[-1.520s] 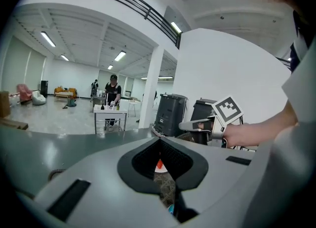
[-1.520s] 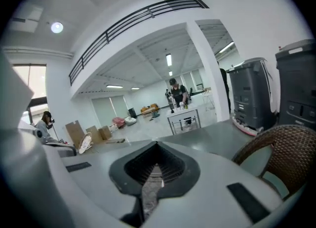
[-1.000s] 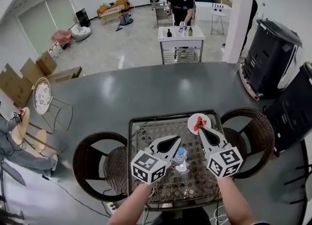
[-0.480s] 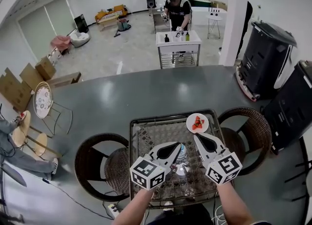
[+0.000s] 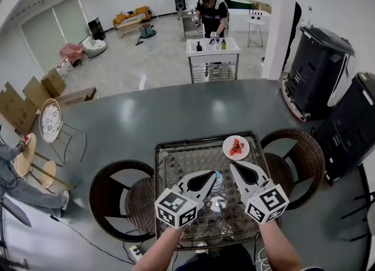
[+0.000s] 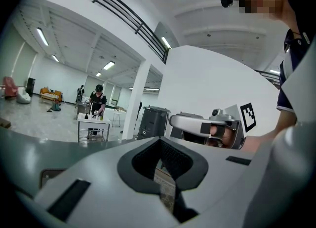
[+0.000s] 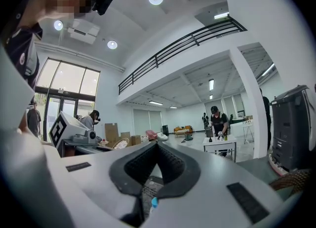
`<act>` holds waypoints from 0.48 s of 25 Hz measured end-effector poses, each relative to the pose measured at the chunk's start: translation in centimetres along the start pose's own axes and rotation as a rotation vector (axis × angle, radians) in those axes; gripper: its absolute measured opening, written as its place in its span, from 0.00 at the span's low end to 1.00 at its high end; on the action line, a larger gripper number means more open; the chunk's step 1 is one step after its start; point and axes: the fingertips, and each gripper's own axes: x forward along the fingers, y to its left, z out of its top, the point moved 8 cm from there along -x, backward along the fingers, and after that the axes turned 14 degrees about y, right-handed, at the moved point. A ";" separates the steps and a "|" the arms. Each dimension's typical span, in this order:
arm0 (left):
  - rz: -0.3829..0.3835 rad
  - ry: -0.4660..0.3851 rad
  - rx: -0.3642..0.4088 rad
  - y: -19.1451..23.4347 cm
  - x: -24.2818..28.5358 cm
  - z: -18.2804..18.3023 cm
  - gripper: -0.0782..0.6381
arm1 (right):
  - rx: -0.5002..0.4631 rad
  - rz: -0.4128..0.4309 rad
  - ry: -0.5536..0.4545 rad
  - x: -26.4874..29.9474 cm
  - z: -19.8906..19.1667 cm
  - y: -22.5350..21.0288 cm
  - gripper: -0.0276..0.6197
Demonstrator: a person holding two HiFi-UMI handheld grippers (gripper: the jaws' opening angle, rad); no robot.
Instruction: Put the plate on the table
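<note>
A small white plate (image 5: 235,147) with red food on it rests at the far right corner of the glass-topped wicker table (image 5: 181,158). My right gripper (image 5: 232,165) hovers just short of the plate, shut and holding nothing. My left gripper (image 5: 213,173) is over the table's middle, also shut and holding nothing. Between the two grippers stands a clear water bottle (image 5: 217,182) with a blue cap (image 7: 154,202). In the left gripper view the jaws (image 6: 160,140) meet at their tips, and the right gripper (image 6: 207,126) shows beyond them. The right gripper view shows its own jaws (image 7: 157,144) closed too.
Round wicker chairs stand at the table's left (image 5: 114,193) and right (image 5: 302,158). Two big black machines (image 5: 319,70) sit at the far right. A person stands behind a white cart (image 5: 212,53) farther off. Cardboard boxes (image 5: 23,97) lie at the left.
Both grippers have drawn back a little toward me. The right gripper's tip now sits farther from the plate, which stays on the table.
</note>
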 end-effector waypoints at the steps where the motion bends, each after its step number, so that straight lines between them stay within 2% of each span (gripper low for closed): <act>1: 0.000 -0.001 0.000 0.0 -0.1 0.0 0.12 | -0.002 0.002 -0.002 0.0 0.0 0.1 0.05; 12: -0.005 -0.006 -0.002 -0.8 0.2 0.1 0.12 | 0.011 -0.001 0.005 -0.7 -0.2 -0.2 0.05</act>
